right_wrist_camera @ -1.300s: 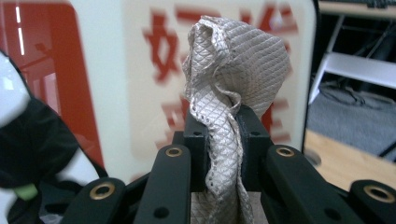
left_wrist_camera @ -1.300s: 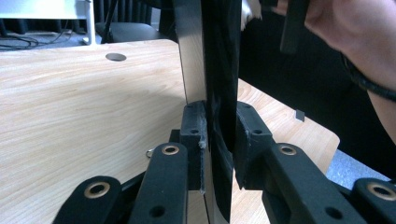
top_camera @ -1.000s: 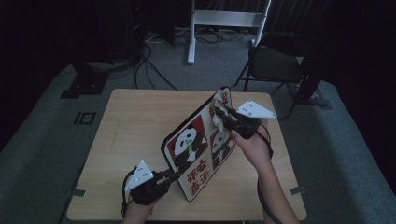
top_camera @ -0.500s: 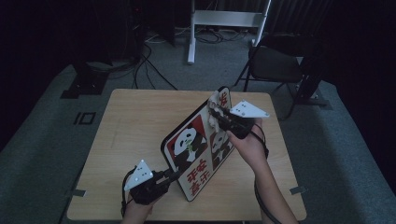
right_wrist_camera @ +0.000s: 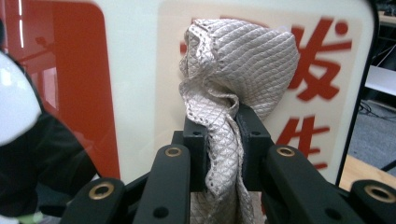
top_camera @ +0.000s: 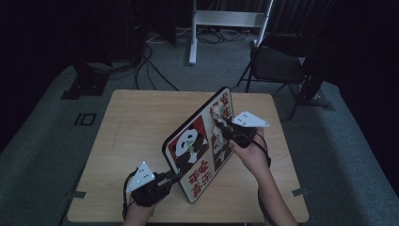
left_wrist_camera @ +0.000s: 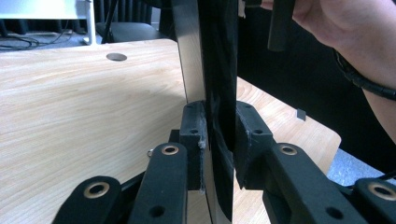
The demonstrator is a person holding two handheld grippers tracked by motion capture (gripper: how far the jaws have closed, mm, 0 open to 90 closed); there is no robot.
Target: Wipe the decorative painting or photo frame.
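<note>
**Wiping the panda board, cloth now on its far part**

Step in hand, judged from the scene: cleaning the printed face of the board with a cloth. Standing on its edge on the wooden table, tilted, running from the near middle of the table toward the far right. Printed with a panda on a red field and large red characters on a cream field.

Left gripper at the near end, low by the table top. In the left gripper view, pads pressed together on the board's thin black edge, one pad on each face. Serving as a steady clamp, so that the board stays upright.

Right gripper at the far part of the board, in the person's right hand. In the right gripper view, jaws pinching a bunched, quilted beige cloth, with the free top of the cloth lying against the cream field, over the red characters. Touching the surface, as far as can be told; how hard the cloth is pressed cannot be told.

Next move, as a judgement: drawing the cloth along the face toward the part not covered yet, with even pressure. Needed for this: firm hold at the near edge, because a push on the far part could turn or tip the board. Also needed: tight pinch on the cloth, otherwise possible slipping out during the stroke. Advisable to keep the hard jaw tips off the print and let only the fabric rub.
</note>
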